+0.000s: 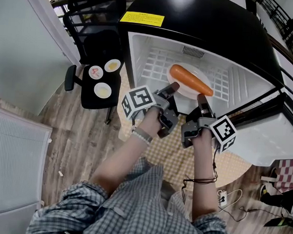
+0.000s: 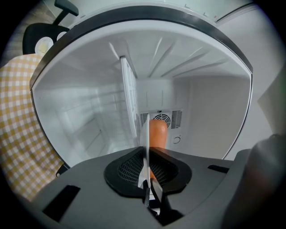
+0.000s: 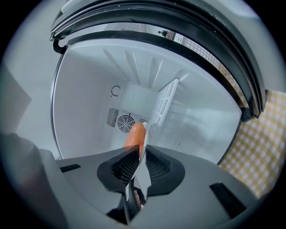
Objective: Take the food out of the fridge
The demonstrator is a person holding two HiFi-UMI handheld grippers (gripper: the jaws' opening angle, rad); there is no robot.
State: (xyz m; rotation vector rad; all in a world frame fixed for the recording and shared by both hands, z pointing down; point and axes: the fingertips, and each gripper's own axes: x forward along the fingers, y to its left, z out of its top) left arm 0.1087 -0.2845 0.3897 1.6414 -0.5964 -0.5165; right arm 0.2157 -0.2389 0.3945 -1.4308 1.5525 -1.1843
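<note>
While its door stood open, the black-topped fridge [image 1: 141,58] showed a white interior with a white wire shelf [image 1: 155,64] and a round fan vent [image 2: 163,120] on the back wall. To the left of it on the wooden floor [image 1: 80,129] stood a black office chair [image 1: 99,44], and three small dishes [image 1: 102,90] sat on its seat. A yellow-and-white checked cloth [image 1: 174,151] lay in front of the fridge opening, under the person's forearms.

Both hands reached level into the fridge, each carrying a gripper with a marker cube. The left gripper [image 1: 172,87] had its jaws drawn in close on the near left rim of a white plate [image 1: 176,87]. In the left gripper view that rim ran edge-on between the ribbed pads, which pressed it from both sides. The right gripper [image 1: 202,99] was closed in the same way on the near right rim, with the thin white edge pinched between its pads in the right gripper view.

The plate was inside the fridge, over the wire shelf, held by its rim from both sides. On it lay one carrot [image 1: 190,79], stretched across the plate from upper left to lower right in the head view and pointing away toward the fan vent in both gripper views.
</note>
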